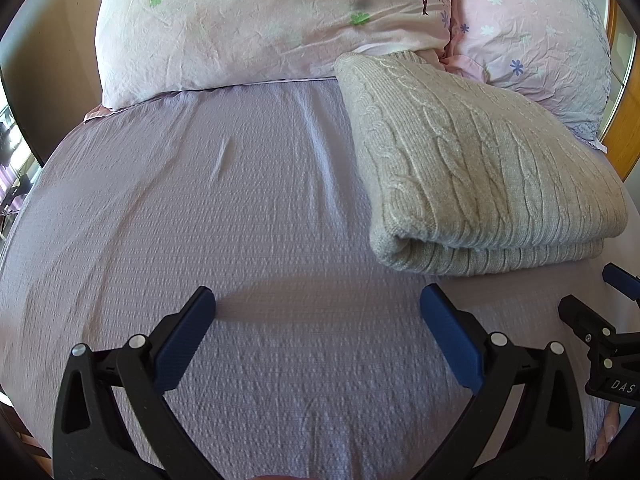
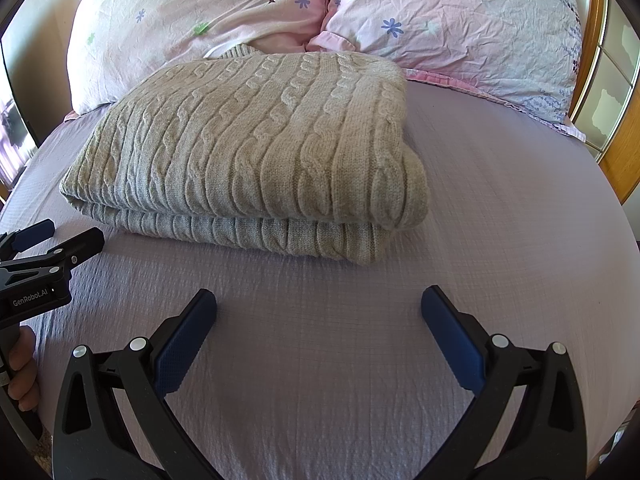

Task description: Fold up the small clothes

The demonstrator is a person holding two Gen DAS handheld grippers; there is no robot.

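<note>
Beige cable-knit sweater (image 2: 248, 152) lies folded in a flat stack on the lilac bed sheet (image 2: 500, 220), its far edge touching the two pink floral pillows (image 2: 460, 20) at the head of the bed. Left hand-held gripper (image 1: 318, 308) hovers over bare sheet, blue-padded jaws spread wide, nothing between them; sweater is ahead and to its right. Right hand-held gripper (image 2: 319, 308) likewise wide apart and holding nothing, just short of the sweater's near folded edge.
</note>
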